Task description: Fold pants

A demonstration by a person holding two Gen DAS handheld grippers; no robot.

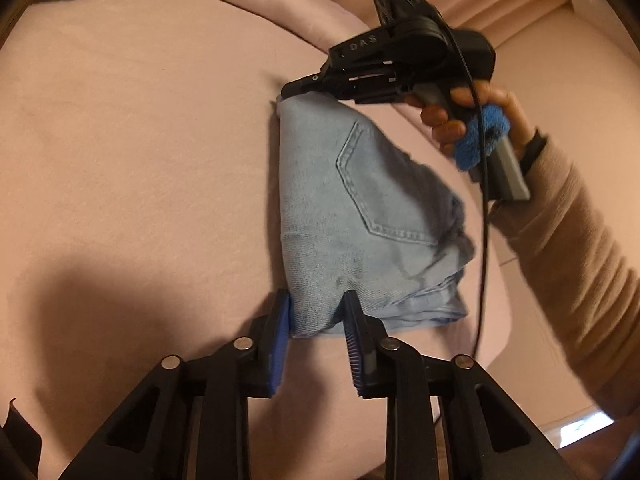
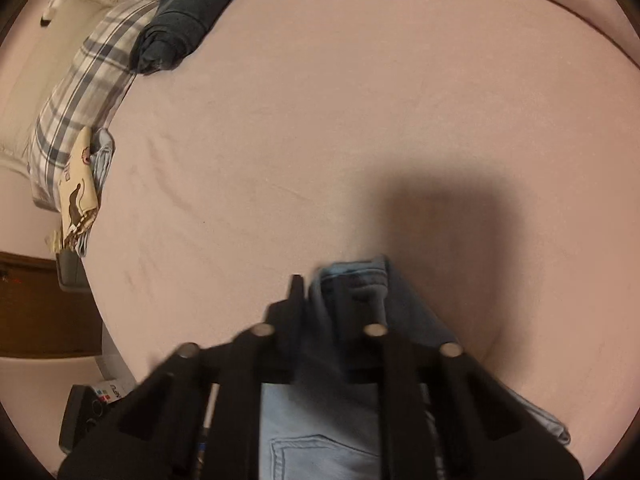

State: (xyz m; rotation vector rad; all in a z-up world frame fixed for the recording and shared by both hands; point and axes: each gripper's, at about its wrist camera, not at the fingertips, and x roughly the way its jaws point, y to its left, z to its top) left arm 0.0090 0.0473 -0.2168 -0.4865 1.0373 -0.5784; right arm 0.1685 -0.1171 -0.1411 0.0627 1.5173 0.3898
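Light blue denim pants (image 1: 360, 216) lie folded into a compact bundle on the pink bed sheet (image 1: 132, 152), back pocket facing up. My left gripper (image 1: 316, 300) has its blue-padded fingers on either side of the bundle's near corner, pinching the fabric. My right gripper (image 1: 296, 90) shows in the left wrist view at the bundle's far corner, its tip down on the denim. In the right wrist view the right gripper (image 2: 336, 284) has the denim (image 2: 320, 412) bunched between its fingers, blurred by motion.
A folded dark grey garment (image 2: 188, 20) lies at the far side of the bed by a plaid pillow (image 2: 88, 92). A patterned cloth (image 2: 78, 196) hangs at the bed's left edge. A dark wooden piece of furniture (image 2: 40, 304) stands beside the bed.
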